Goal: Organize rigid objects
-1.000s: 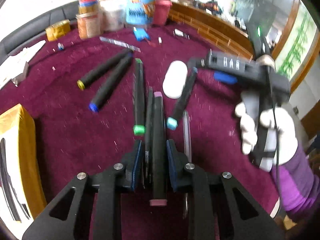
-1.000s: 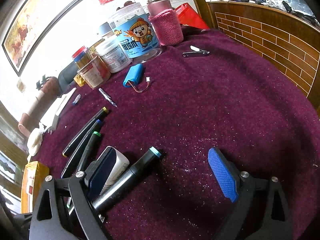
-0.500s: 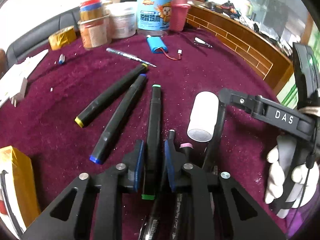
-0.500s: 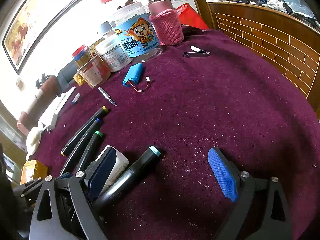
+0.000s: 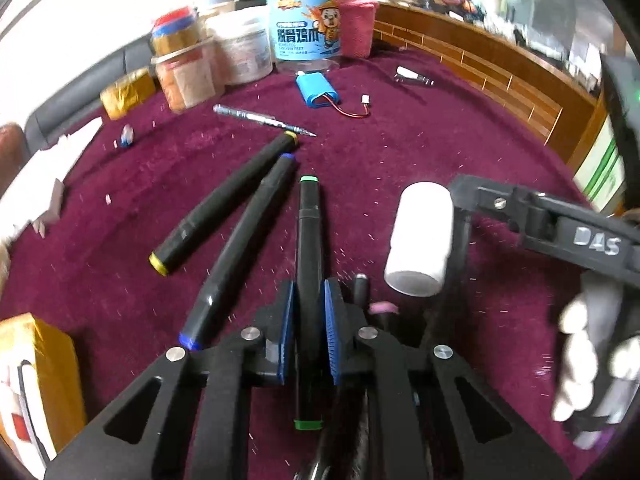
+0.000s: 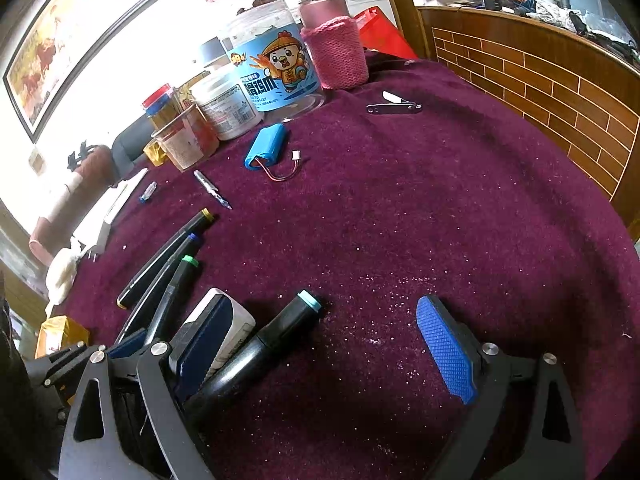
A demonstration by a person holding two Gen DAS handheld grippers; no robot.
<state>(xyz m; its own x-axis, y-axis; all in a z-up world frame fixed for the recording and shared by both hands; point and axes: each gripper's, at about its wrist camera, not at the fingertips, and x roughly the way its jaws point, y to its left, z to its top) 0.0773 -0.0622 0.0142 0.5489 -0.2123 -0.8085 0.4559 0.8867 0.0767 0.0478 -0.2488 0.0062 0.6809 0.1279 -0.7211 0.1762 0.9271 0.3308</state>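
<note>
- Left gripper [image 5: 308,318] is clamping its blue pads on the green-capped marker [image 5: 308,264], which is lying along the maroon tablecloth [image 6: 400,220].
- Right gripper [image 6: 324,344] is sitting with jaws spread wide, gripping nothing; the teal-capped marker [image 6: 264,344] and the white bottle [image 5: 420,240] are lying by its left finger.
- Yellow-capped marker [image 5: 224,204] and blue-capped marker [image 5: 240,248] are lying just left of the held one.

"DAS" on the right claw [image 5: 460,216], Chinese "鸡爪" on blue-labelled jar [image 5: 306,28]
</note>
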